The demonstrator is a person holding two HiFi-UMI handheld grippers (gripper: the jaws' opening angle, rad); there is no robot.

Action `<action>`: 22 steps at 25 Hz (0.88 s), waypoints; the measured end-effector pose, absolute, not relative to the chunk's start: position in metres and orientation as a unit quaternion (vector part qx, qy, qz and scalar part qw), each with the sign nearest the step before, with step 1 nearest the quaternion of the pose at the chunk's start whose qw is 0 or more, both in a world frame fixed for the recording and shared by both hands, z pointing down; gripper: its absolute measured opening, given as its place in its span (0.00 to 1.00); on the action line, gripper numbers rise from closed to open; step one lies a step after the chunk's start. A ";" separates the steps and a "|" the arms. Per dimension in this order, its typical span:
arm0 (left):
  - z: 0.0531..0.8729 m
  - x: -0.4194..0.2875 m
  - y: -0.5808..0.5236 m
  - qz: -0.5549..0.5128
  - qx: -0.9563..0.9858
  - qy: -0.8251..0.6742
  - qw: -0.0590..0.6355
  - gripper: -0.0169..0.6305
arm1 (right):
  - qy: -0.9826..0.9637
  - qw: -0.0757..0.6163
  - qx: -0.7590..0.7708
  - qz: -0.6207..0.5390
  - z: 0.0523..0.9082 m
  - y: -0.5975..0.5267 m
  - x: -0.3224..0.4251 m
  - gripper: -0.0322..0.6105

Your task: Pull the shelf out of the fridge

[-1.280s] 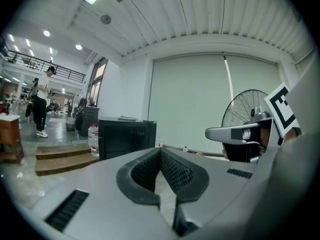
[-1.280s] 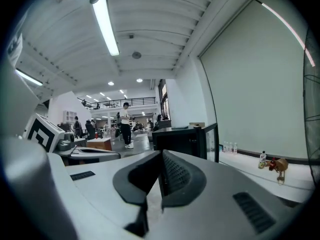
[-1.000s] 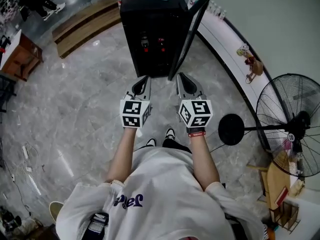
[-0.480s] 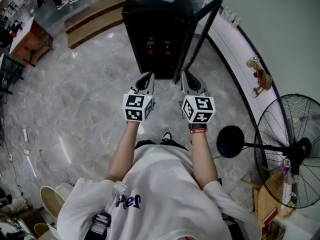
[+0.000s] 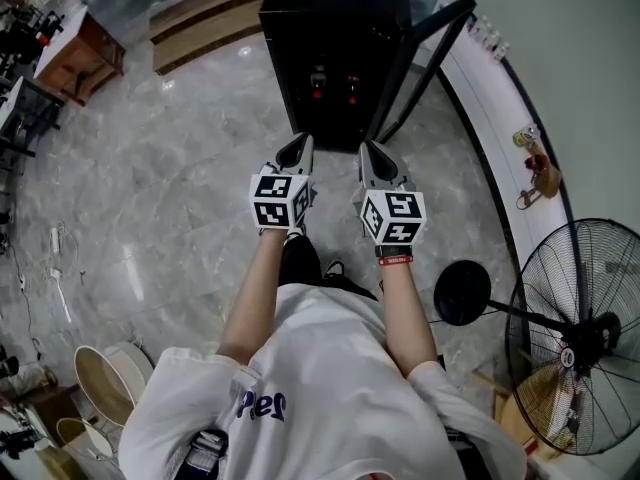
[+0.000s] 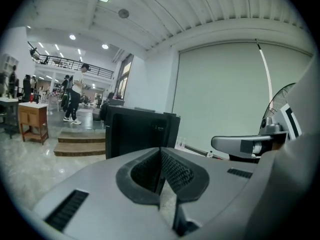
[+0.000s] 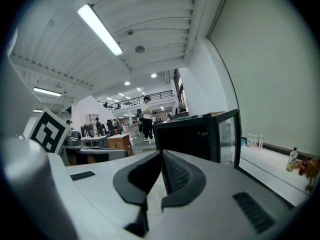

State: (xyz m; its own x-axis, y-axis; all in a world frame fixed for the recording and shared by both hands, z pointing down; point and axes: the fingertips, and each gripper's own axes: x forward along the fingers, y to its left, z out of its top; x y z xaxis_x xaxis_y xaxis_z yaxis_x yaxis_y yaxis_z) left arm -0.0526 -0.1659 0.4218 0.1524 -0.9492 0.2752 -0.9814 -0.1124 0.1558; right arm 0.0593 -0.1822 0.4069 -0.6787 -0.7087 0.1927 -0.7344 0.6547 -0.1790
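Head view, starting closest: our own white T-shirt [image 5: 330,388] fills the bottom, with both bare forearms reaching forward. Off to our right a standing fan [image 5: 580,328] sits on the grey marble floor [image 5: 170,198].

Next out are the left gripper [image 5: 298,150] and the right gripper [image 5: 372,154], side by side over the floor, each with its marker cube facing up at us. In the left gripper view, its fingers [image 6: 177,171] are pressed flat together with nothing between them. The right gripper view shows the same for that one's fingers [image 7: 175,171]: closed right up and empty.

Just past the fingertips is the black fridge [image 5: 335,38], standing on the far part of the floor right beside the white ledge [image 5: 478,86] that runs along the right-hand wall. Its door [image 5: 425,63] is swung open to the right. Both grippers are near the open front but apart from it.

The shelf is somewhere in that dark opening. We can pick out a couple of red things [image 5: 335,83] in there, but the shelf itself is too dark to see.

Further back, wooden steps [image 5: 205,23] lie left of the fridge and a wooden desk [image 5: 85,53] sits at the far left corner. A few bottles [image 7: 254,140] stand on the ledge, and way back a person in a white top [image 6: 77,91] is out on the floor.
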 end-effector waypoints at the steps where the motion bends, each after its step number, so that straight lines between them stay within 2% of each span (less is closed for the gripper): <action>1: 0.427 -0.055 -0.171 0.050 0.742 -0.650 0.156 0.06 | -0.909 0.056 0.395 0.120 0.410 -0.187 0.056 0.08; 19: 0.530 -0.104 -0.291 0.006 0.741 -0.622 0.254 0.08 | -0.901 0.094 0.403 0.134 0.487 -0.290 0.006 0.08; 22: 0.549 -0.110 -0.310 0.001 0.742 -0.614 0.268 0.11 | -0.899 0.096 0.404 0.139 0.504 -0.305 -0.004 0.08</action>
State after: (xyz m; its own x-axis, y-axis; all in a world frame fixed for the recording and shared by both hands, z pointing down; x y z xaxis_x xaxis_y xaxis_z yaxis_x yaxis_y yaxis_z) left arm -0.1100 -0.3102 0.5493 0.2449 -0.9113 0.3309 -0.9123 -0.1011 0.3969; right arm -0.0043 -0.3052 0.5036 -0.6553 -0.6997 0.2845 -0.7529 0.6353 -0.1717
